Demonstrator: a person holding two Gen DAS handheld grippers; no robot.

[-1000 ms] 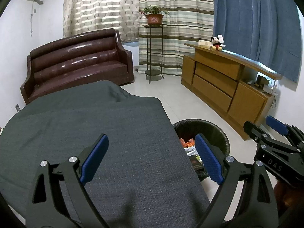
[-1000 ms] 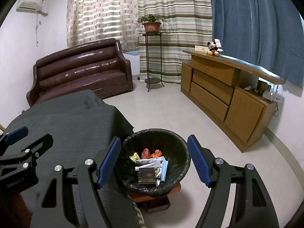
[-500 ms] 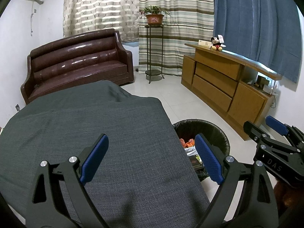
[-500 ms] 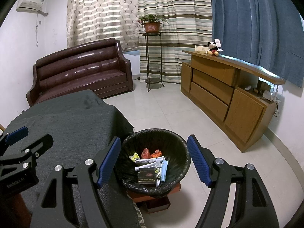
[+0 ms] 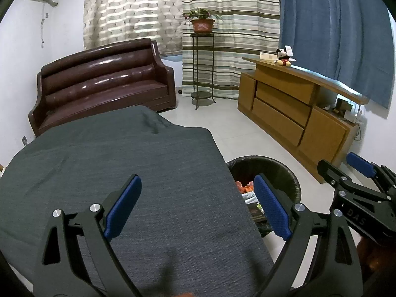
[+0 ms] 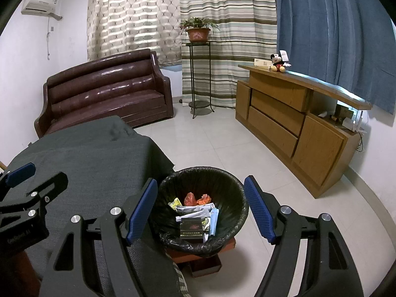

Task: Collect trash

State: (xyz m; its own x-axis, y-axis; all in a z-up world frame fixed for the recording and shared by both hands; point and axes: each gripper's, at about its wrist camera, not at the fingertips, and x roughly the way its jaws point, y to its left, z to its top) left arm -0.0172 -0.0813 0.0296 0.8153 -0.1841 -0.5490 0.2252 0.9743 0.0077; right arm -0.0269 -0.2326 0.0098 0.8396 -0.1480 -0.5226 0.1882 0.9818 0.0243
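Left gripper [image 5: 198, 206] angled downward, jaws spread wide, nothing between the blue pads. Right gripper [image 6: 200, 209] just beside it on its right, same downward tilt, jaws parted somewhat less, also empty. The two tongs apart, not touching.

Grippers: two, left gripper [image 5: 196, 204] and right gripper [image 6: 200, 209]
Bin [image 6: 231, 180]: one
Sofa [image 6: 104, 91]: one
Potted plant [image 6: 198, 29]: one
Plush toy [image 6: 277, 63]: one

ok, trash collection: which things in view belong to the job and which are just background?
Job:
- trash bin with black liner
- trash inside it: wrappers and packets, dark box
- left tongs, open, empty, over the grey-covered table
- right tongs, open, empty, above the bin

Background:
- brown sofa
- potted plant on its stand
- wooden sideboard
- mouse plush
- curtains
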